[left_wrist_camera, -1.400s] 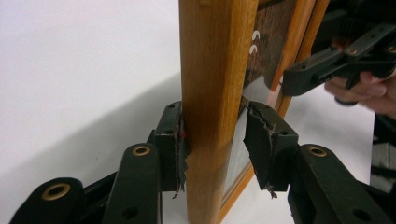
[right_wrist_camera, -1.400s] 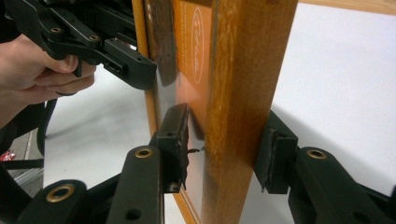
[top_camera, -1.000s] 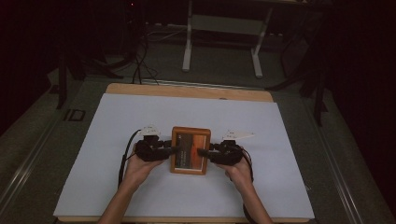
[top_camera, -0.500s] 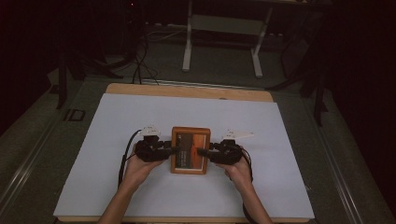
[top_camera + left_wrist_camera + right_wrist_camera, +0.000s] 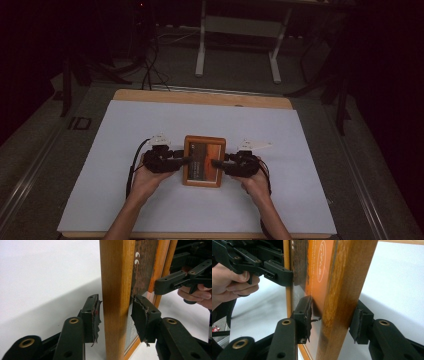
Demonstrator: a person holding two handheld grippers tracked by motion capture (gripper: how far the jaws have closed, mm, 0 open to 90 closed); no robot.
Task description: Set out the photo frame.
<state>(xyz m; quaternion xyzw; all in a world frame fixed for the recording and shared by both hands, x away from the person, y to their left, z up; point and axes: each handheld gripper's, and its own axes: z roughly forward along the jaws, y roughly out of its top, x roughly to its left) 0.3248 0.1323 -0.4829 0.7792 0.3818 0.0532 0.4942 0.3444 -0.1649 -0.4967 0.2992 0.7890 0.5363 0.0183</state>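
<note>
The worktop point(image 5: 200, 97) is made of light wood. A big white sheet point(image 5: 125, 135) covers nearly all of it, and only a strip of wood shows at the far edge. A wooden picture frame point(image 5: 203, 161) lies flat on the sheet, near the middle and a bit toward the near side.

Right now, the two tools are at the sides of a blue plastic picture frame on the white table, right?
Not quite: the frame is brown wood, not blue plastic, as the left gripper view shows close up. The rest holds: the left tool and the right tool are at its two sides, on the white table.
</note>
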